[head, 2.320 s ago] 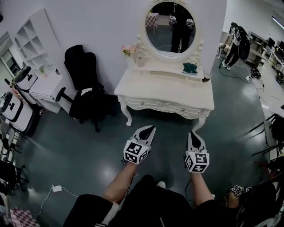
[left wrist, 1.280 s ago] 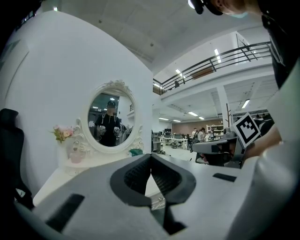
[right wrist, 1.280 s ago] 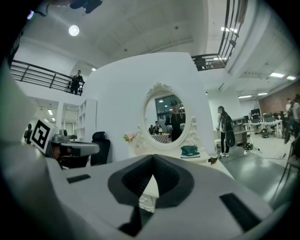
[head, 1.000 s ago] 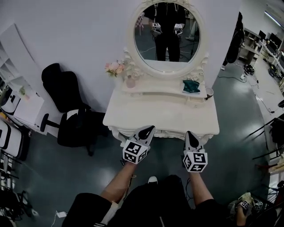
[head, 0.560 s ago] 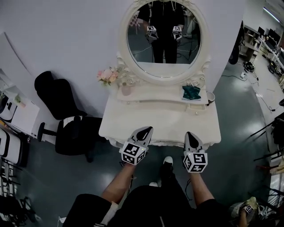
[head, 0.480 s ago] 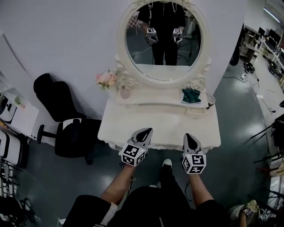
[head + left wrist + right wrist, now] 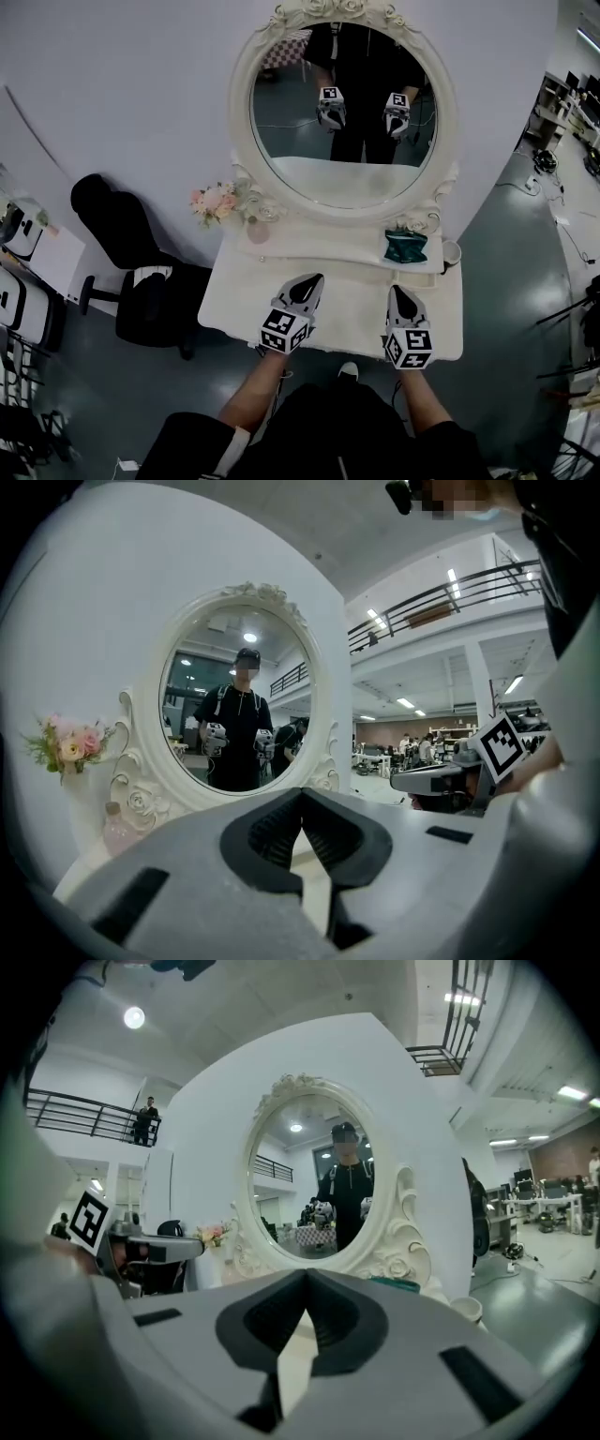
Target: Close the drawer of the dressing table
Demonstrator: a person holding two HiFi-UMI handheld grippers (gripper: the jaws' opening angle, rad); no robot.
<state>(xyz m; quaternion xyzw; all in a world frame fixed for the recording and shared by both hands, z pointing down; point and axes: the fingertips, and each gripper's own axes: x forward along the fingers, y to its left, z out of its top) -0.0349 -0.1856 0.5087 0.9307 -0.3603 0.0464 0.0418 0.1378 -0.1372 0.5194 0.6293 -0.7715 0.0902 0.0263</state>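
White paint covers the whole dressing table (image 7: 352, 300). Its surface lies under both pairs of jaws, with the oval mirror (image 7: 342, 103) ahead of them. Far left of the jaws stands a black office chair (image 7: 141, 281). Ahead and left of them, a white vase holds pink flowers (image 7: 217, 202).

The left gripper (image 7: 304, 286) hangs over the front part of the surface, its jaws pressed together with nothing between them. The right gripper (image 7: 400, 295) is level with it, jaws likewise closed and empty. Ahead of the right jaws a teal cloth (image 7: 405, 247) lies on the raised back shelf. Just right of the cloth is a cup (image 7: 451, 253), and I cannot tell what it holds.

No view shows the drawer. It is probably in the table's front, below the jaw tips and back toward the person, with its long axis running left to right. Neither hand looks nearer to it. Both would have to drop below the front edge before pushing.
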